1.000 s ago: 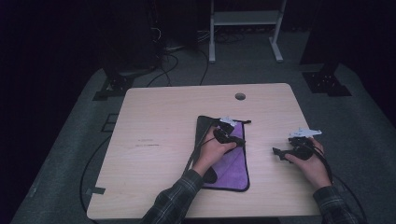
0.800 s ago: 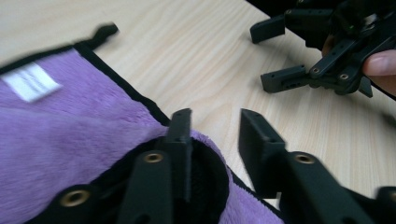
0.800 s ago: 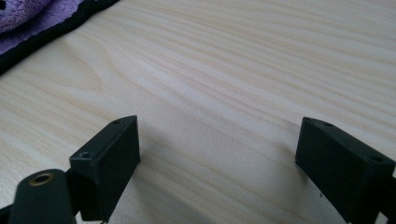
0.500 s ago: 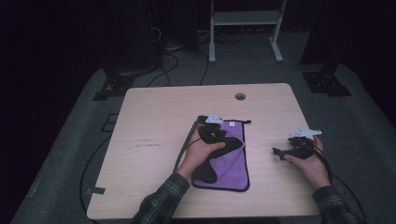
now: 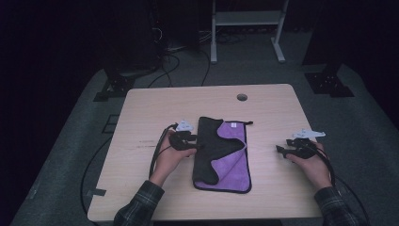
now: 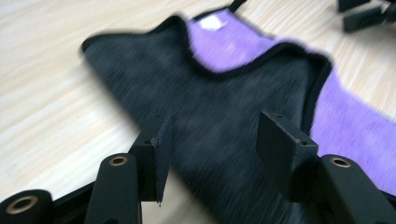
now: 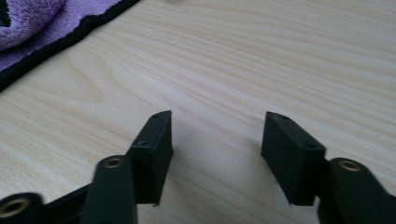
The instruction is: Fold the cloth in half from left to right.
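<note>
We rest our left gripper [image 5: 192, 145] at the left edge of the folded purple cloth [image 5: 233, 157] in mid-frame, fingers spread and empty, while our right gripper [image 5: 287, 151], half-closing on nothing, waits clear.

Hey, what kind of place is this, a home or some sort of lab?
Probably a lab or recording studio: a lone wooden table on grey carpet, dark surroundings, cables trailing over the floor, and a white equipment stand behind.
</note>
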Action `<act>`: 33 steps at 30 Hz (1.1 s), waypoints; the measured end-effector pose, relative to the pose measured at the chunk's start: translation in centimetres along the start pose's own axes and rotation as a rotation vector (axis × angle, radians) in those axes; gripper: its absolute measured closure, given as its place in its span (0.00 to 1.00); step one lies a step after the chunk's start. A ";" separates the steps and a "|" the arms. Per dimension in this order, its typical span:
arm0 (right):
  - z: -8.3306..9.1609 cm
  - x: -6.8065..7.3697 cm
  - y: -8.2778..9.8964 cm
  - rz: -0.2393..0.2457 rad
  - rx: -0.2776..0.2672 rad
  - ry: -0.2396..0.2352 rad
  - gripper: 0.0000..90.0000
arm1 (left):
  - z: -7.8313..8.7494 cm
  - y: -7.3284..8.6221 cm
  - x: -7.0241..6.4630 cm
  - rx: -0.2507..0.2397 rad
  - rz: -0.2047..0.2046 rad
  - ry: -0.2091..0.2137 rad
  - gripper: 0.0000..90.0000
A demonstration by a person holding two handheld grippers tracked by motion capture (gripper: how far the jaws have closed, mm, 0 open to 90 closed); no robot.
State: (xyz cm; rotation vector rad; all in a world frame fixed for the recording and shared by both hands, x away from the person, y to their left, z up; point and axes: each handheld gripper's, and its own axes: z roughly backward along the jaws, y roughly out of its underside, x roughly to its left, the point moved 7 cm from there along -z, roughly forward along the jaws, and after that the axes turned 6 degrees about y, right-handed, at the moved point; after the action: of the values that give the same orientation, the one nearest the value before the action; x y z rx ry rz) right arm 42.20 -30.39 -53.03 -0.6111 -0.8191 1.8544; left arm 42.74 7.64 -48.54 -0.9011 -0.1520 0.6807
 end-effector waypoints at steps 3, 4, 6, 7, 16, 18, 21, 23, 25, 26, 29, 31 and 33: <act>-0.2 0.2 -0.2 0.002 -0.006 -0.009 0.60 | 0.7 1.2 0.7 -0.003 0.000 0.003 0.52; -0.2 0.3 -0.3 0.002 -0.008 -0.012 0.63 | 1.0 1.7 1.0 -0.002 -0.005 -0.009 0.52; -0.4 0.4 -0.5 0.004 -0.009 -0.028 0.67 | 1.5 2.4 1.5 -0.014 -0.005 -0.017 0.52; -0.4 0.5 -0.6 0.010 -0.005 -0.033 0.68 | 1.8 2.8 1.8 -0.015 -0.004 -0.023 0.52; -0.2 3.2 -3.4 0.038 -0.057 -0.114 0.72 | 3.2 5.8 3.7 0.023 0.025 -0.023 0.52; -0.2 3.9 -4.0 0.039 -0.070 -0.132 0.73 | 3.3 6.5 4.3 0.044 0.038 -0.045 0.51; -0.3 5.1 -5.0 0.060 -0.081 -0.157 0.73 | 3.6 6.8 4.7 0.020 0.038 -0.059 0.50; -0.3 5.8 -5.8 0.068 -0.090 -0.172 0.73 | 3.7 7.0 5.0 0.020 0.021 -0.094 0.49; -0.5 6.5 -6.5 0.077 -0.093 -0.186 0.73 | 3.7 7.1 5.3 -0.001 0.019 -0.100 0.48; -0.6 6.8 -6.9 0.083 -0.097 -0.191 0.74 | 3.7 7.1 5.3 -0.012 0.021 -0.100 0.46; -0.9 7.8 -7.8 0.099 -0.101 -0.209 0.74 | 3.7 7.2 5.2 -0.002 0.009 -0.106 0.41; -1.1 8.4 -8.3 0.104 -0.104 -0.219 0.75 | 3.5 7.2 5.0 0.008 -0.010 -0.110 0.38; -1.3 9.0 -8.8 0.114 -0.107 -0.226 0.76 | 3.3 7.2 4.9 0.025 -0.033 -0.121 0.31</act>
State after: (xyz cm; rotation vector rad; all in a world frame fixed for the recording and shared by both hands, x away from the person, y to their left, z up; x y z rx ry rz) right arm 44.68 -19.21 -47.66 -0.5298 -1.0555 2.0192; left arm 41.80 15.89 -52.74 -0.8320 -0.2652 0.7058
